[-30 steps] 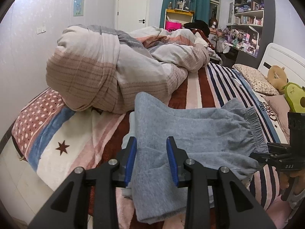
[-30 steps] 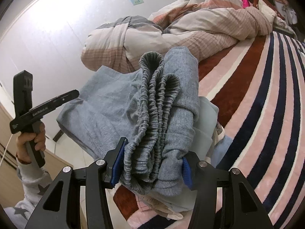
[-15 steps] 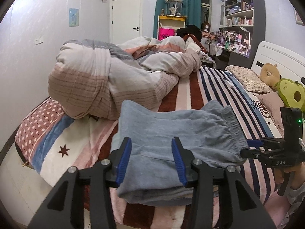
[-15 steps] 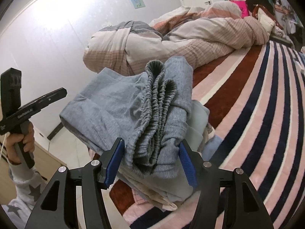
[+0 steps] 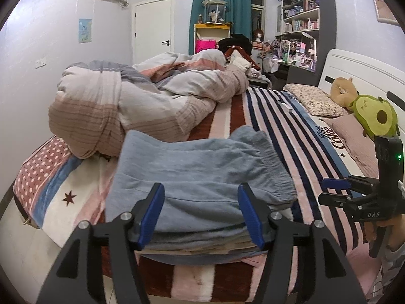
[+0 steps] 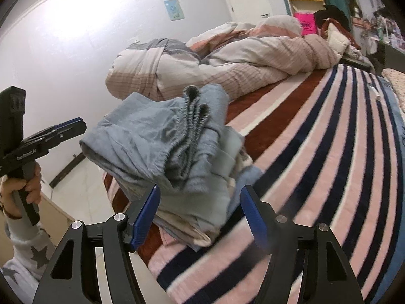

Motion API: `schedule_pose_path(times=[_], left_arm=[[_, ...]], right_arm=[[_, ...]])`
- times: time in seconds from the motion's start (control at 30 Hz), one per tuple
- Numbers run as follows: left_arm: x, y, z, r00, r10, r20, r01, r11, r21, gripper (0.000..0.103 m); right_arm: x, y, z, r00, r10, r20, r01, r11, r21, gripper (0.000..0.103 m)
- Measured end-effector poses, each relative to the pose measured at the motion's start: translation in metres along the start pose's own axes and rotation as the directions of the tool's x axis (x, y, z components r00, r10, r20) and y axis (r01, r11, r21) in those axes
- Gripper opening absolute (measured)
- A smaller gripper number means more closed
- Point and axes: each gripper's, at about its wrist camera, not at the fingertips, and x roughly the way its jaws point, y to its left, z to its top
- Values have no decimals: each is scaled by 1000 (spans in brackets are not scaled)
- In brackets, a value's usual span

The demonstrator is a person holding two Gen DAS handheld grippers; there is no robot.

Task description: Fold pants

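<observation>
Folded grey-blue pants [image 5: 202, 177] lie on top of a small stack of other folded clothes [image 6: 202, 217] at the near edge of a bed covered by a striped blanket [image 5: 298, 136]; the gathered elastic waistband [image 6: 195, 116] faces the right wrist view. The left gripper [image 5: 201, 215] stands in front of the stack, its jaws apart after having just been opening; the blue pads [image 5: 149, 215] flank the folded edge in the picture without pressing on it. The right gripper [image 6: 200, 215] likewise has its jaws apart, having just been opening, and no cloth is clamped between them, the stack lying just beyond the tips. Each gripper appears in the other's view, held by a hand [image 6: 22, 187] in a star-patterned sleeve [image 6: 30, 248]. A bunched duvet [image 5: 141, 103] lies behind the pants, and an avocado plush [image 5: 374, 116] sits near the headboard.
</observation>
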Motion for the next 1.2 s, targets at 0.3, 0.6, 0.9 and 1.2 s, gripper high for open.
schedule_pose_path(times=[0.3, 0.6, 0.9, 1.2], left_arm=[[-12, -54, -7, 999, -12, 38, 11, 1000, 19, 74], [-55, -143, -3, 979, -69, 193, 62, 997, 43, 87], [-86, -222, -24, 941, 5, 339, -28, 998, 63, 99], [-87, -240, -37, 938, -4, 346, -20, 998, 65, 100]], right_arm=[[-53, -22, -29, 994, -89, 58, 88, 996, 17, 75], [-133, -41, -60, 962, -210, 175, 208, 978, 31, 90], [-221, -48, -102, 853, -394, 342, 408, 912, 34, 102], [-247, -48, -126, 808, -457, 372, 465, 882, 74, 102]])
